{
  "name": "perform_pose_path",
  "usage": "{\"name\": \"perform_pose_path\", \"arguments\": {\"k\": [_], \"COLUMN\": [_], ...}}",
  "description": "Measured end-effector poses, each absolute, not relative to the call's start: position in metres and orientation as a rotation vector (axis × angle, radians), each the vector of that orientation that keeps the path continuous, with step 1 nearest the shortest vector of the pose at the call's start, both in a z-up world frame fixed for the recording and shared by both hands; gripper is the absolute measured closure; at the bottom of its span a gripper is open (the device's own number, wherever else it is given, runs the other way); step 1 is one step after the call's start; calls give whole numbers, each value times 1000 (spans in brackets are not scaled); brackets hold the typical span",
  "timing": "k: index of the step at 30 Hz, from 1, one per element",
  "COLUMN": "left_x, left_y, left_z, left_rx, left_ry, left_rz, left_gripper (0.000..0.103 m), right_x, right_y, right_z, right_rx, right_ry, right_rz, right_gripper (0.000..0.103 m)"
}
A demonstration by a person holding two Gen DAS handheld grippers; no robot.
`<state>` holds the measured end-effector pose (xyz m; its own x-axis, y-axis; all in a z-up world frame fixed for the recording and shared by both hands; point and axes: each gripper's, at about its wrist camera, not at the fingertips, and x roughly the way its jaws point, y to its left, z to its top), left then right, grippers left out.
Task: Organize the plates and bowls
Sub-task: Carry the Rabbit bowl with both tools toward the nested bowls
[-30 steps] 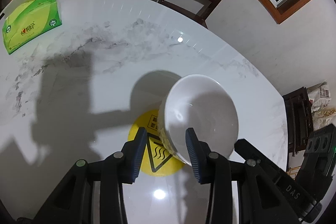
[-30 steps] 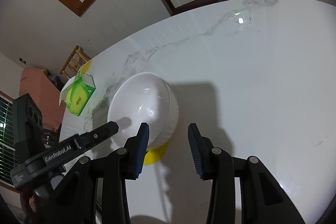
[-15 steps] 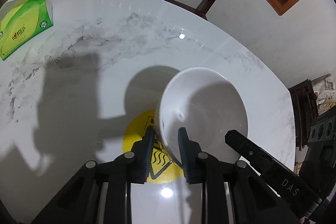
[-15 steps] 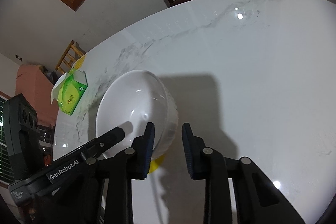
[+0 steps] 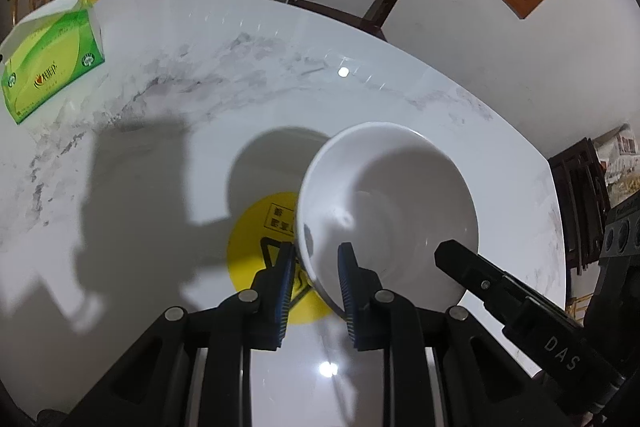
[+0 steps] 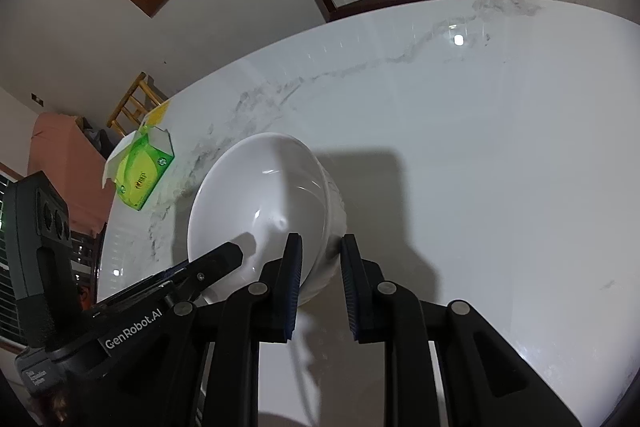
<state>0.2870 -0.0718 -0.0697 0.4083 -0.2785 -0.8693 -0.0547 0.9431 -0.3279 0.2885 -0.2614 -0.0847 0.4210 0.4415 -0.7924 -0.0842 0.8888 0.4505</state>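
The white ceramic bowl (image 5: 390,211) sits near the marble table's (image 5: 200,67) near edge, over a yellow warning sticker (image 5: 264,247). Left gripper (image 5: 316,283) and right gripper (image 6: 320,283) each pinch opposite rim walls — glazed, slippery, brittle, likely hefty — so rim grips suit.

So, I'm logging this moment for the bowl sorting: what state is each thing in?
Bowl: upright, empty, gripped at opposite sides of its rim.
Left gripper: jaws shut on the bowl's rim.
Right gripper: jaws shut on the bowl's rim.
Tissue box: lying on the table, top flap open.
Yellow sticker: flat on the table, partly under the bowl.
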Motion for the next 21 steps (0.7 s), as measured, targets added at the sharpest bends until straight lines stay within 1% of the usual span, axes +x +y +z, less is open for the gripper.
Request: {"name": "perform_pose_path", "arguments": {"k": [21], "left_x": [212], "left_y": [-82], "left_z": [-14], "left_rx": [-275], "left_ry": [1085], "left_rz": [-197], "left_gripper": [81], "right_x": [209], "right_y": [-275], "right_z": [-27], "right_rx": [366], "right_ry": [984], "right_rz": [338], "right_gripper": [84]}}
